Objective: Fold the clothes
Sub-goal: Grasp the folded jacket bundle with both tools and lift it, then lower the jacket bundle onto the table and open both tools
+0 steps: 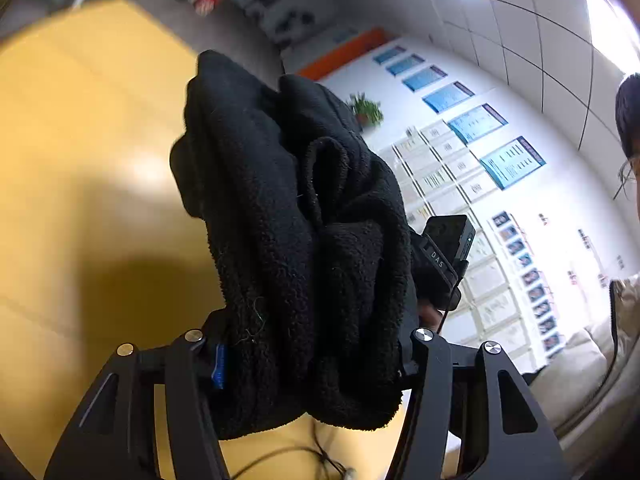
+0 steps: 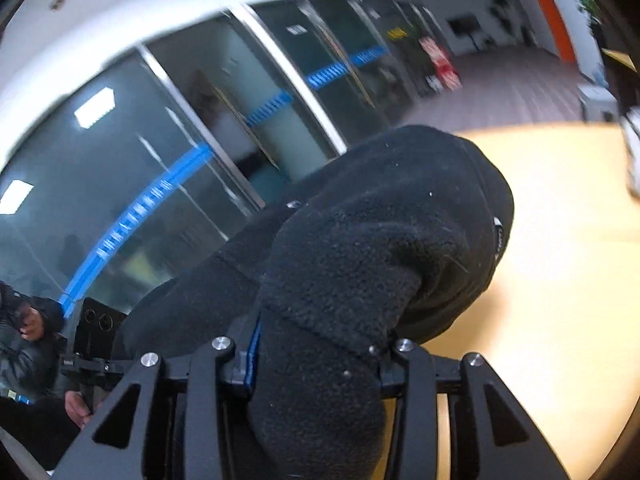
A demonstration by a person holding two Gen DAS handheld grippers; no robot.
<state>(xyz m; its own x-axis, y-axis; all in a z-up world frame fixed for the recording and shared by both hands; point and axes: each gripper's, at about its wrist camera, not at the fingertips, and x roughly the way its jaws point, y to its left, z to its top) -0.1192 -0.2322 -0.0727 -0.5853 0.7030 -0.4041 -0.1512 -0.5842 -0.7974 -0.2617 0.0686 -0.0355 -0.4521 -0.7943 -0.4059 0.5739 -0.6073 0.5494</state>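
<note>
A black fleece garment (image 1: 296,240) is bunched up and held in the air above a yellow table (image 1: 80,160). My left gripper (image 1: 312,360) is shut on a thick wad of it; the cloth hides the fingertips. In the right wrist view my right gripper (image 2: 316,356) is shut on another part of the same black fleece garment (image 2: 380,248), which drapes over and between the fingers, above the yellow table (image 2: 560,280). The right gripper's body (image 1: 444,256) shows just behind the cloth in the left wrist view.
A thin black cable (image 1: 320,456) lies on the table near its front. A person in a light jacket (image 1: 600,360) stands at the right. A wall with posters (image 1: 500,160) and glass partitions (image 2: 200,160) lie beyond. Another person (image 2: 28,332) is at the left.
</note>
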